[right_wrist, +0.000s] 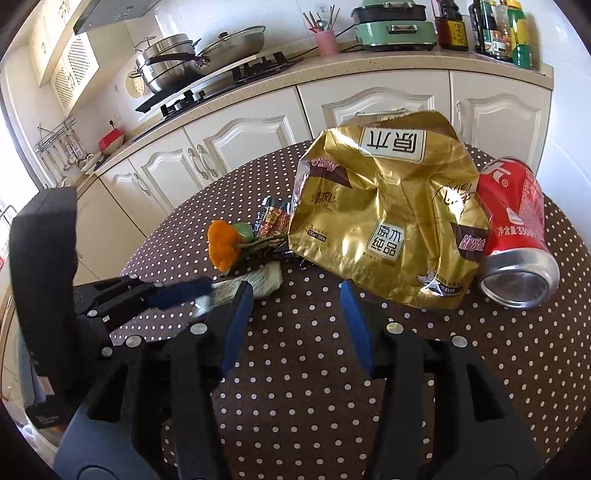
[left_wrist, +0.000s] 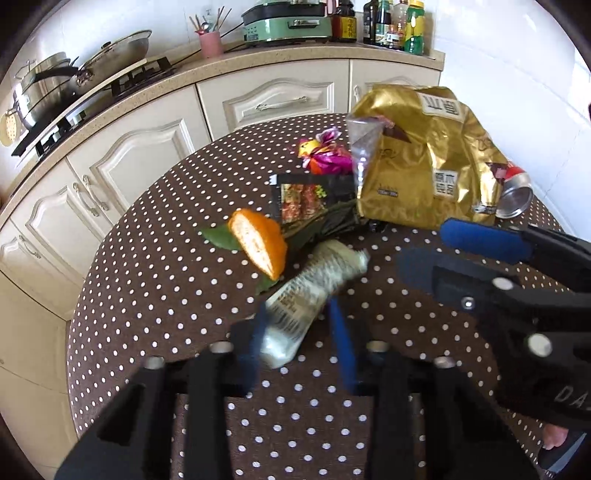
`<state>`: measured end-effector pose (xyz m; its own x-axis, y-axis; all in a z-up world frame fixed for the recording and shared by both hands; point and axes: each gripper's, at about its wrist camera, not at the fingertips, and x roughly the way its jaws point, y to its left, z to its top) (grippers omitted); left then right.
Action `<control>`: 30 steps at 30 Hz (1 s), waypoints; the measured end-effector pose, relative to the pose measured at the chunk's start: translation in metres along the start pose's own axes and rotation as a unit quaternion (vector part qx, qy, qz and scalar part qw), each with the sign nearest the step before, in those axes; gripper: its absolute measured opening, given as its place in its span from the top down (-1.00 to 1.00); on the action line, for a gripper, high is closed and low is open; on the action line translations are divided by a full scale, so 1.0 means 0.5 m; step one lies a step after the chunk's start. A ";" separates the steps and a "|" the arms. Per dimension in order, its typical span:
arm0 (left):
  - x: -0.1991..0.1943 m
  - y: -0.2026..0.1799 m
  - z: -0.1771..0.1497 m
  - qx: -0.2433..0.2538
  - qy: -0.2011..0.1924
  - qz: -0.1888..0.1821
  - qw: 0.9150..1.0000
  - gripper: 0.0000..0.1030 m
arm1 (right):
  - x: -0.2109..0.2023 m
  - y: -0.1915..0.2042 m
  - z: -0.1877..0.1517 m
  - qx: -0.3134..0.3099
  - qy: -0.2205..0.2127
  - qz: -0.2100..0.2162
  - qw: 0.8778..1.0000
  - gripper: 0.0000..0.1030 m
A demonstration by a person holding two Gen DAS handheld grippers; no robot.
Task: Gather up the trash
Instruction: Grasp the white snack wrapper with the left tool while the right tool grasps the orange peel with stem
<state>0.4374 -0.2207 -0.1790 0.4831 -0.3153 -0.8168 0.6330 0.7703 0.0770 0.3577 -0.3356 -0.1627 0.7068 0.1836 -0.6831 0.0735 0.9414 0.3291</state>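
A crumpled white wrapper (left_wrist: pixel 314 291) lies on the dotted table, its near end between the fingers of my left gripper (left_wrist: pixel 295 332), whose jaws stand open around it. Behind it lie an orange peel (left_wrist: pixel 260 245) with leaves, a dark snack packet (left_wrist: pixel 310 195), a pink candy wrapper (left_wrist: pixel 327 155), a gold bag (left_wrist: pixel 424 155) and a red can (left_wrist: pixel 515 192). My right gripper (right_wrist: pixel 295 314) is open and empty, just in front of the gold bag (right_wrist: pixel 384 214), with the can (right_wrist: pixel 517 236) to its right and the orange peel (right_wrist: pixel 221 243) to its left.
The round table (left_wrist: pixel 166 295) has a brown cloth with white dots. Behind it run white cabinets (left_wrist: pixel 147 147) and a counter with pots (left_wrist: pixel 55 85), a pink utensil cup (left_wrist: pixel 210 42), a green cooker (left_wrist: pixel 288 22) and bottles (left_wrist: pixel 395 26).
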 end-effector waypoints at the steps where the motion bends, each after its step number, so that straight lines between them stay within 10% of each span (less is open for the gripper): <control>1: 0.000 -0.001 0.001 0.001 0.000 0.001 1.000 0.64 | 0.000 0.000 0.000 0.001 0.000 0.000 1.000 0.03; 11: -0.064 0.034 -0.054 -0.087 -0.021 -0.037 0.995 0.94 | -0.013 0.015 0.004 -0.003 -0.004 0.000 1.000 0.03; 26: -0.135 0.191 -0.134 -0.263 -0.077 -0.013 0.962 0.95 | 0.098 0.131 0.062 -0.092 0.011 -0.014 0.996 0.04; 30: -0.138 0.198 -0.140 -0.271 -0.081 -0.017 0.959 0.95 | 0.135 0.139 0.060 -0.115 0.022 -0.037 0.992 0.70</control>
<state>0.4244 -0.0836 -0.1550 0.5826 -0.3941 -0.7108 0.2648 0.9189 -0.2925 0.4318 -0.2664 -0.1665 0.6740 0.1181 -0.7292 -0.0413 0.9916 0.1225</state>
